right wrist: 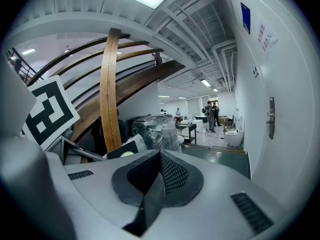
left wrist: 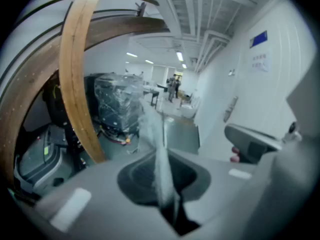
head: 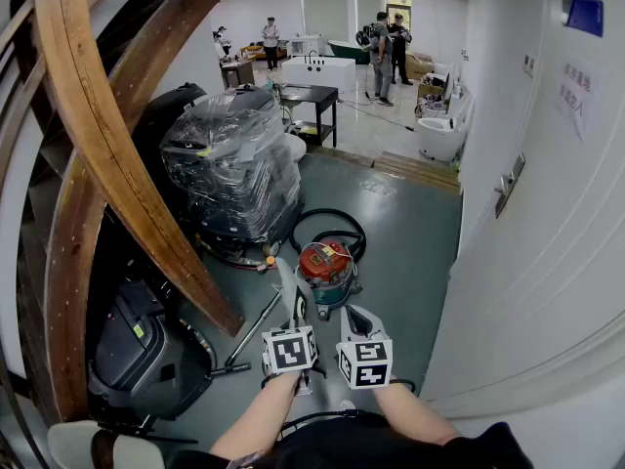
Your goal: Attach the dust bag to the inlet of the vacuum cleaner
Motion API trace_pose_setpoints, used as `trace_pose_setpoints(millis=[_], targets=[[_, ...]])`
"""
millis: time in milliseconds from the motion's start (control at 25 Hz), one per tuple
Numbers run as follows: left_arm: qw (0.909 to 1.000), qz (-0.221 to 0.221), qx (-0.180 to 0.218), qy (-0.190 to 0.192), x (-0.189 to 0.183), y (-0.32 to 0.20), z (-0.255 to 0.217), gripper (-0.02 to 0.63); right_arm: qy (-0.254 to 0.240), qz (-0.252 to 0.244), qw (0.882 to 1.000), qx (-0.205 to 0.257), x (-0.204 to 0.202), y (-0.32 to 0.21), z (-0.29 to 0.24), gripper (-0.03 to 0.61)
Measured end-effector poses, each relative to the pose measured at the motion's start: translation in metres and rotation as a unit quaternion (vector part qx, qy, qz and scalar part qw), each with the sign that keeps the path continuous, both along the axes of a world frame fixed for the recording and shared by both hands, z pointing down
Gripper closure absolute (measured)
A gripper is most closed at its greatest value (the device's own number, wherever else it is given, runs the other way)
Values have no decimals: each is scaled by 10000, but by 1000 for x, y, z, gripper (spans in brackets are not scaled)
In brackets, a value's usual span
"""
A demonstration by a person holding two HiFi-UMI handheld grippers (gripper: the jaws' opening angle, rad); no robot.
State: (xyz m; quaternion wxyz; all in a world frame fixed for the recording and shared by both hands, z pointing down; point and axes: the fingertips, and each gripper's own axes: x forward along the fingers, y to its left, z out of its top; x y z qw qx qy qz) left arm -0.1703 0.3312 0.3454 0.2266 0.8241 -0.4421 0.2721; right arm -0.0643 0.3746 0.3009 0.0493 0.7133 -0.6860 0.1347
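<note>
My left hand-held gripper [left wrist: 167, 194] pinches one edge of the thin white fabric dust bag [left wrist: 159, 154], which stands up as a narrow strip from between the jaws. Holding it by the edge leaves the rest of the bag free to be presented to the machine. My right hand-held gripper [right wrist: 159, 156] is pressed together on nothing, just beside the left, probably in reserve to steady the bag. Beyond both, the red-lidded, grey-bodied canister vacuum cleaner [head: 327, 267] stands upright on the grey-green floor [head: 410, 233], apart from the bag. I cannot make out its inlet. I judge attachment not yet begun.
</note>
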Motion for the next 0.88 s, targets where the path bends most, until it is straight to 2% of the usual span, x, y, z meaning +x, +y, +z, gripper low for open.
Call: trace_pose_setpoints(millis=[560,880], targets=[[9999,-52,-8,-108,20,-7,6,589,-180,-93,9998,10,22,-9,3,580],[9998,-45,60,-174,53,-20,10,589,-34,-153,9999,4,51,-17,7,580]])
